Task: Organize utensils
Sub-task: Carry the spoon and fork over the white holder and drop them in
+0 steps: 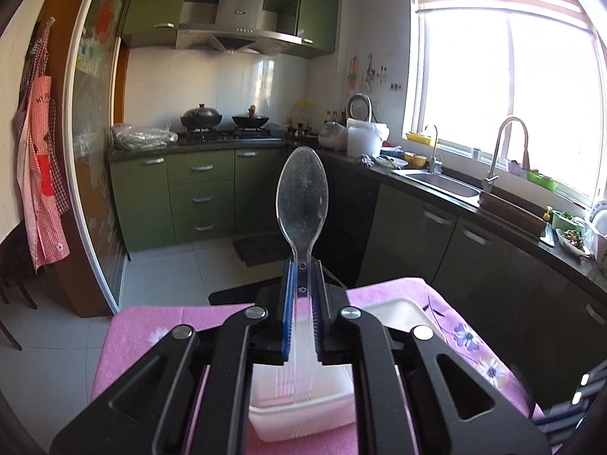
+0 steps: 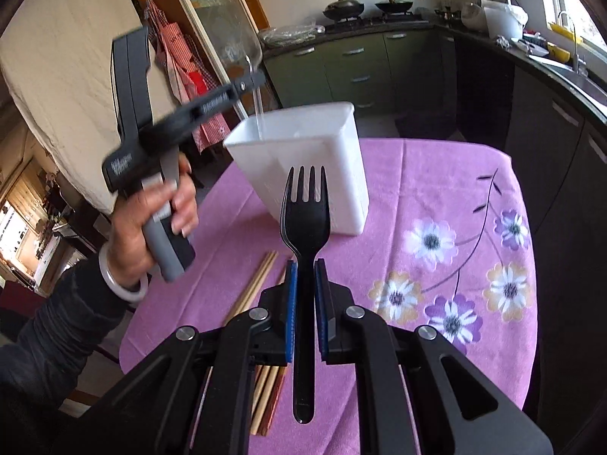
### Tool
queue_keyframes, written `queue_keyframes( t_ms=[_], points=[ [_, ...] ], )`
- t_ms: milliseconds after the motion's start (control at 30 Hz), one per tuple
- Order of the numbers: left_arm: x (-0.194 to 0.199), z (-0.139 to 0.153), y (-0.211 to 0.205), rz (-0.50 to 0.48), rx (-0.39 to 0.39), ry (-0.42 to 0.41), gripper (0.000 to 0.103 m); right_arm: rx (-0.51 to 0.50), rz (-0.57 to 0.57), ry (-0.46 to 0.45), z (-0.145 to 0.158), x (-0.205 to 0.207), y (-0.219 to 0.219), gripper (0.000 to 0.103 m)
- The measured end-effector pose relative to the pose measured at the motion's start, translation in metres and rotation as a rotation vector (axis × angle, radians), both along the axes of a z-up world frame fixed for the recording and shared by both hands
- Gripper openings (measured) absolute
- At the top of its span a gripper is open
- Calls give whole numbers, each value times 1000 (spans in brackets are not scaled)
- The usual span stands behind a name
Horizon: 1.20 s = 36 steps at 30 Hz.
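My left gripper is shut on a clear plastic spoon with its bowl pointing up. The spoon's handle reaches down over the white utensil holder below. In the right wrist view the left gripper hovers above the white utensil holder, and the clear spoon hangs with its handle tip at the holder's open top. My right gripper is shut on a black plastic fork, tines up, in front of the holder and above the table.
Several wooden chopsticks lie on the pink floral tablecloth under the right gripper. A person's hand holds the left gripper's handle. Dark kitchen cabinets and a sink stand beyond the table.
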<state>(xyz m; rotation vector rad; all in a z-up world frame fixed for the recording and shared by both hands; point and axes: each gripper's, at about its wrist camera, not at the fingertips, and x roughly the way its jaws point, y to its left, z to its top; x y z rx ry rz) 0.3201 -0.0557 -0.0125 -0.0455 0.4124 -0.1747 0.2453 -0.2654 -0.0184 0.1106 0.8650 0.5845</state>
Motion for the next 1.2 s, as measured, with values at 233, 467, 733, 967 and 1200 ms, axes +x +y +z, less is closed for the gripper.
queue_keyframes(
  t_ms=[233,467,733,967,1200],
  points=[
    [-9,-17,3,-22,24,52,32,105,-61,-156,70,38,14,10],
    [-39,-5,29,-13,-22,43,34,162,-188,-323,107,84,37,10],
    [-95,9,50,-16,-25,50,45,53,-283,-339,61,150,67,10],
    [-122,3,55,-32,-5,87,48,14,-270,-341,13,144,61,10],
    [-126,-1,50,-51,11,112,49,-40,-244,-376,-6,107,61,10]
  ],
)
